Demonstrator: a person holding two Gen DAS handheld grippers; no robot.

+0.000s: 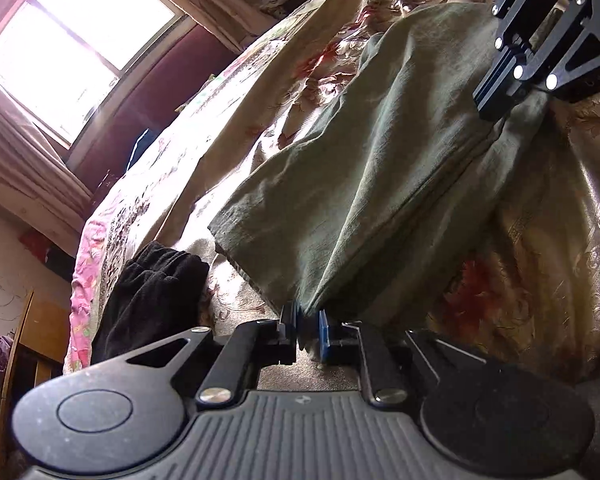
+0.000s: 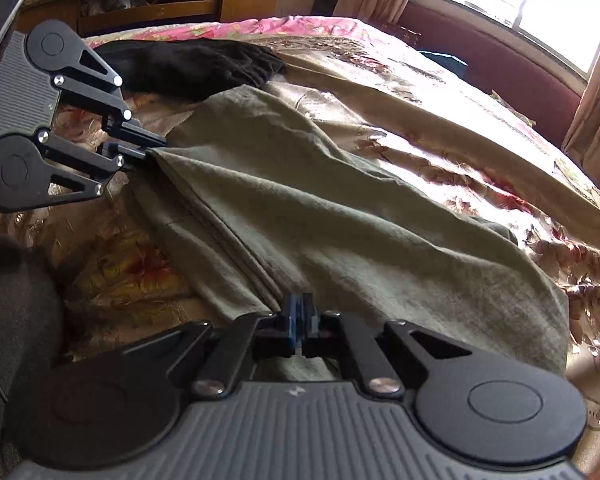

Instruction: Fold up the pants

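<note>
The olive-green cotton pants [image 2: 300, 208] lie spread on the floral gold-and-red bed quilt [image 2: 440, 128] — the left tongs [image 1: 309, 325] pinch one edge, the right tongs [image 2: 299, 312] pinch another — beside a black crumpled garment [image 2: 204, 68].

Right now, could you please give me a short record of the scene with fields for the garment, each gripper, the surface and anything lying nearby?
garment: olive green pants, lying stretched and creased on the bed
left gripper: shut on the pants' edge, cloth between its fingers
right gripper: shut on the pants' edge
surface: floral bedspread, with a pink cover at its far edge
nearby: black garment beside the pants
background: bright window with curtains
</note>
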